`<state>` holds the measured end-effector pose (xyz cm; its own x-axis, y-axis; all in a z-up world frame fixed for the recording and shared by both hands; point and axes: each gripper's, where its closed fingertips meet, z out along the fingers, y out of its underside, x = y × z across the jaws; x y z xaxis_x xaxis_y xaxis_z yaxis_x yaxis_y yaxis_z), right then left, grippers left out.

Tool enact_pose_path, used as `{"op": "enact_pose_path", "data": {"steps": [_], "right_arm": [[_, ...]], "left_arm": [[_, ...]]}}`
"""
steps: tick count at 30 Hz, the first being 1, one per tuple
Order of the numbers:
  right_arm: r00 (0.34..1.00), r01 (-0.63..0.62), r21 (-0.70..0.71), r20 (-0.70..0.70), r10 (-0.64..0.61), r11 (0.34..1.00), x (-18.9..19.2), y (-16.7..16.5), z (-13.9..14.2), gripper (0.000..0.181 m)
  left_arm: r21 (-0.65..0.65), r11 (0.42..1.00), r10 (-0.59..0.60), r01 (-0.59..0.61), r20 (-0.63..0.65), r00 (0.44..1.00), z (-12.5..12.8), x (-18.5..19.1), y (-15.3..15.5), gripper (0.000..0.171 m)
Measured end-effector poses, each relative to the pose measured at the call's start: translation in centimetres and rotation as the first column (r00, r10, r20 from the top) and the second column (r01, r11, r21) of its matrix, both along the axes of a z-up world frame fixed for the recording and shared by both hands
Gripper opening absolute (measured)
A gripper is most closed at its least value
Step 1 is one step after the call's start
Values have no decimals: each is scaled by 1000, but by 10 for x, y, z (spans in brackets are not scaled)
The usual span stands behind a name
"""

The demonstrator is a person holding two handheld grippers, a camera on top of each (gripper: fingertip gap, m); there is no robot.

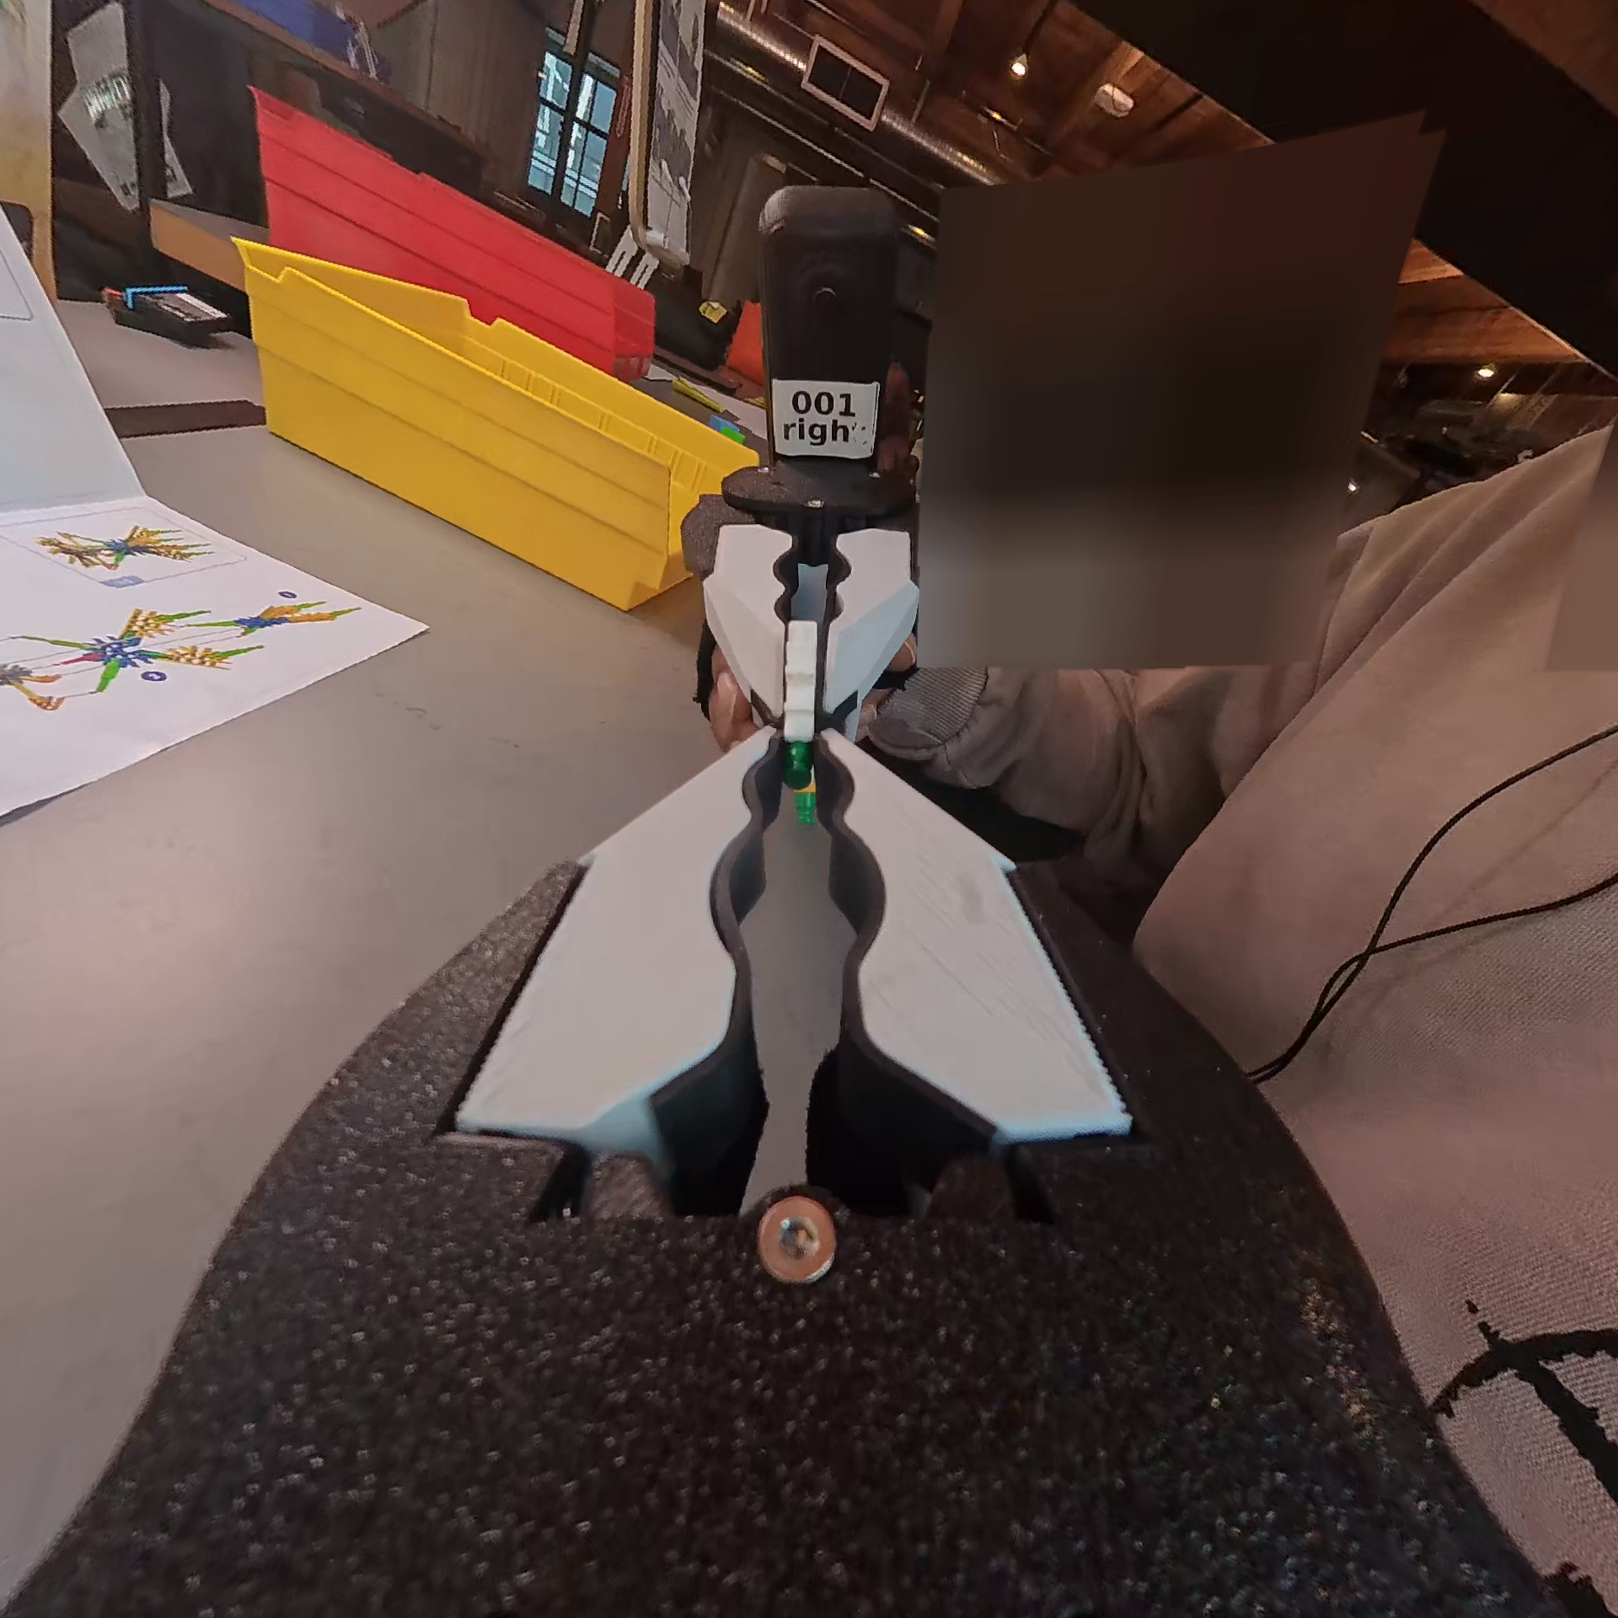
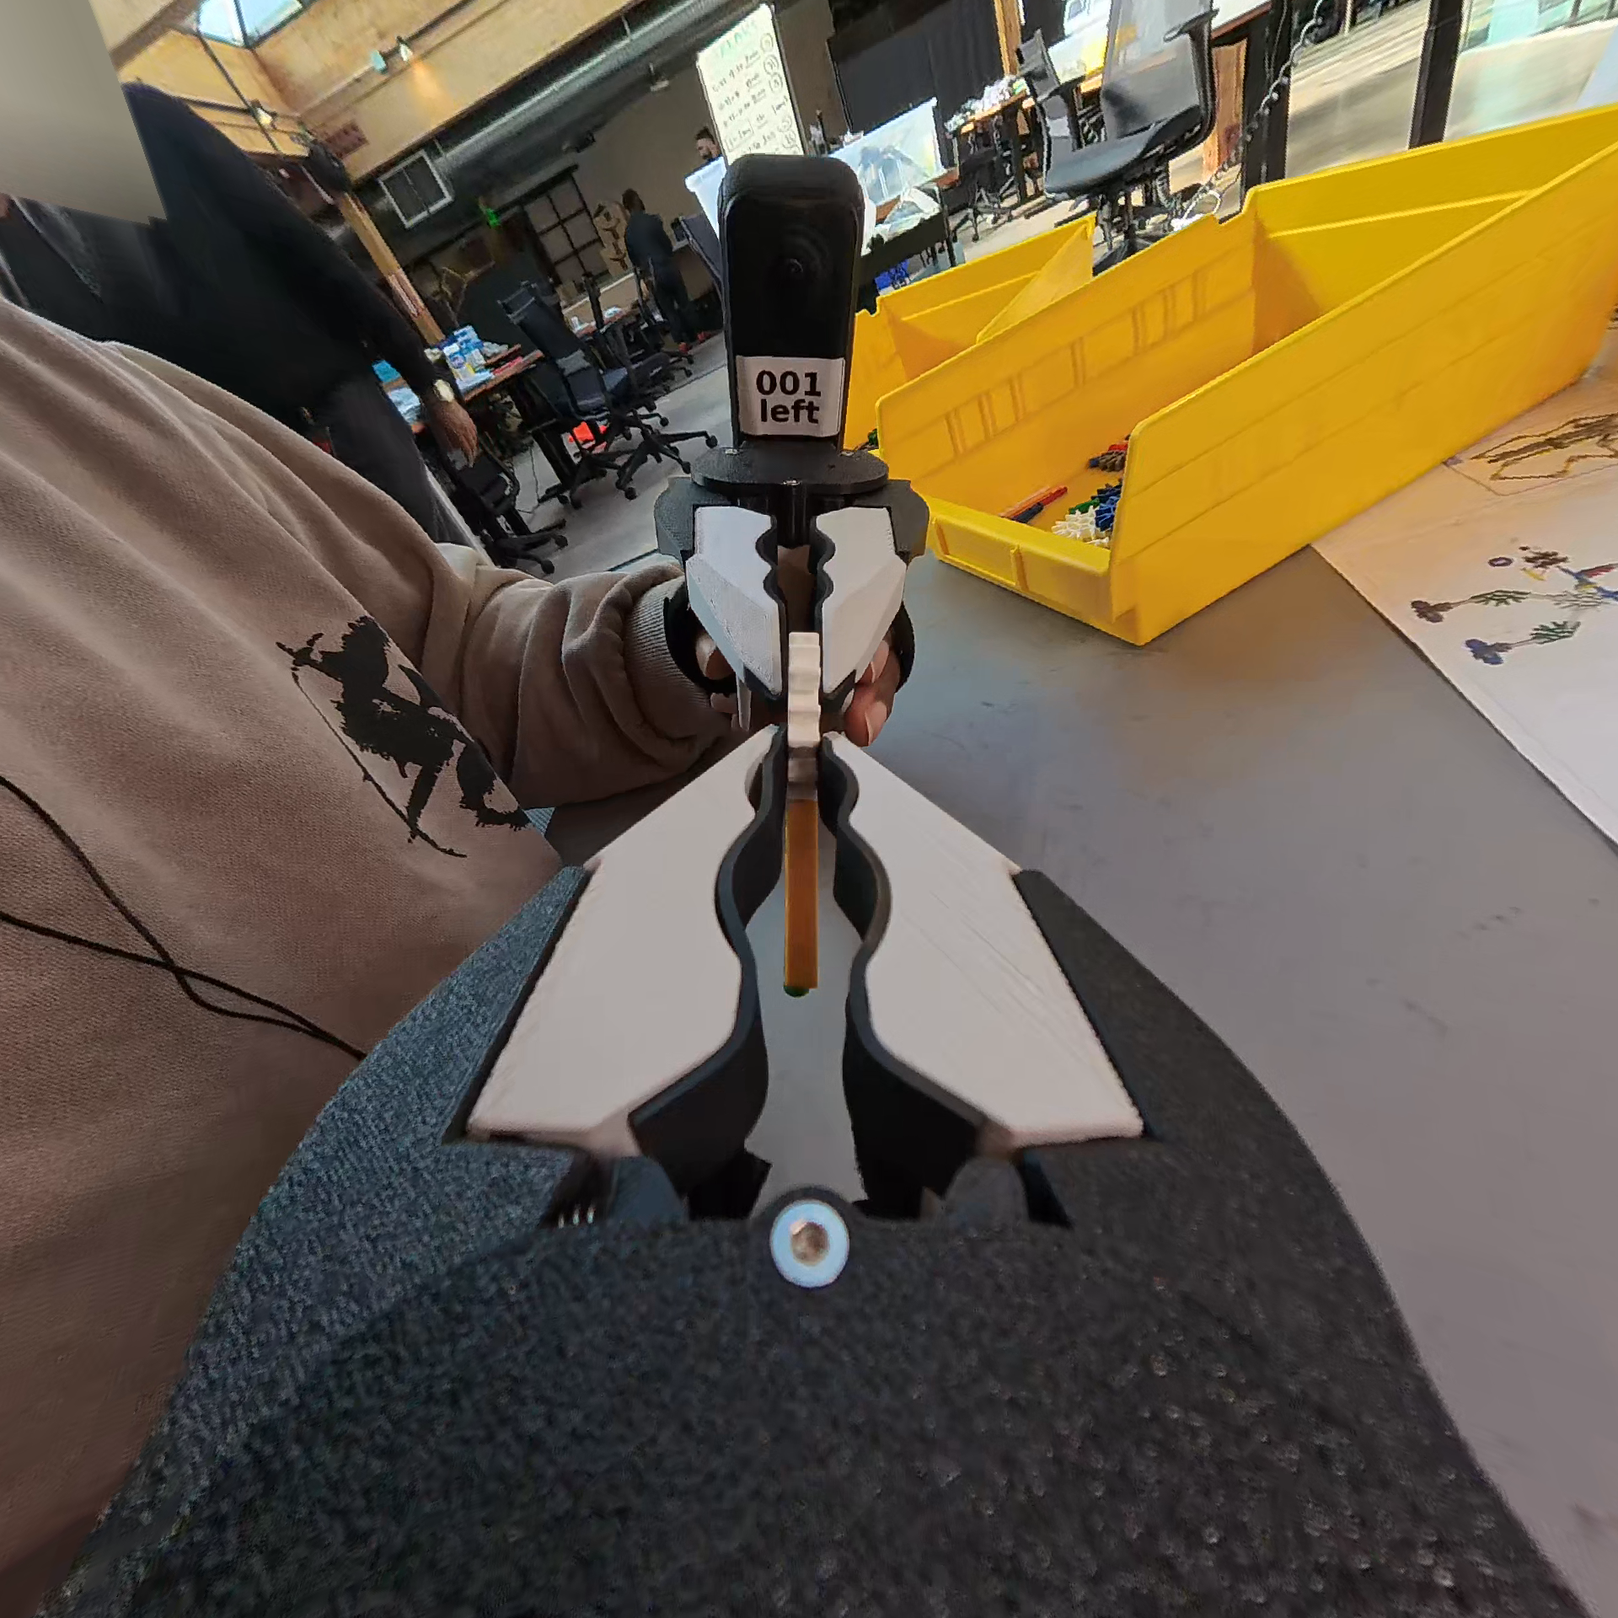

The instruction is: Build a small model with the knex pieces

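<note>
Left wrist view: left gripper [image 1: 795, 744] clenched at its tips on a small green piece [image 1: 798, 775], with a touch of yellow on it, poking back between the fingers. Just beyond that, a white toothed connector [image 1: 801, 678], end-on, touching the green piece and pinched in the tips of the right gripper [image 1: 804, 700], which points straight back at the camera. Behind the connector, part of a hand [image 1: 731, 700] on that gripper; how the pieces join is too small to make out. Left of the connector, a yellow bin [image 1: 455, 420] on the grey table [image 1: 350, 875], a red bin [image 1: 420, 219] behind it, and a printed instruction sheet [image 1: 175, 630] farther left, cut off by the edge.

Right wrist view: right gripper [image 2: 801, 744] closed on the white toothed connector [image 2: 803, 692], with an orange-yellow rod [image 2: 801, 884] running back from the connector between the fingers, a speck of green at its near end. Beyond the connector, left gripper [image 2: 798, 674] facing the camera, tips meeting the same connector; its own held piece hidden. Right of the connector, two yellow bins [image 2: 1226, 490], the nearer one holding small coloured parts [image 2: 1081, 512], hard to tell apart.
</note>
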<state>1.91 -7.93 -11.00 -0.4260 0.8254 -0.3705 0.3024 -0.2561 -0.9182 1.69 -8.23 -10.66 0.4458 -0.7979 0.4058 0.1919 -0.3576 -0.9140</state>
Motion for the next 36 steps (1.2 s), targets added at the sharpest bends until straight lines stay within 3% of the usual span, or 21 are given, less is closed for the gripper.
{"op": "enact_pose_path", "data": {"steps": [5, 12, 23, 28, 30, 32, 36], "right_arm": [[1000, -19, -60, 15, 20, 998, 3, 1, -1, 4], [1000, 15, -34, 17, -14, 999, 0, 3, -7, 5], [1000, -2, -103, -1, 1, 995, 0, 3, -2, 4], [989, 150, 51, -9, -150, 987, -10, 18, -10, 4], [966, 260, 185, -44, -256, 948, -17, 28, -11, 4], [928, 369, 341, -89, -361, 865, -22, 38, -11, 4], [845, 517, 474, -148, -514, 713, -26, 53, -11, 3]], "left_arm": [[-46, 998, -32, 33, 16, 999, -2, 0, -2, 5], [-130, 991, -11, 22, 86, 996, -5, -4, 3, 5], [-141, 989, -24, 48, 169, 985, 2, -2, 3, 5], [-169, 981, 118, -94, 136, 984, -4, -12, 20, 5], [-178, 969, 198, -173, 138, 970, -6, -19, 30, 5], [-149, 951, 287, -272, 93, 953, -6, -24, 40, 6], [39, 889, 458, -457, -128, 880, -6, -30, 54, 8]]}}
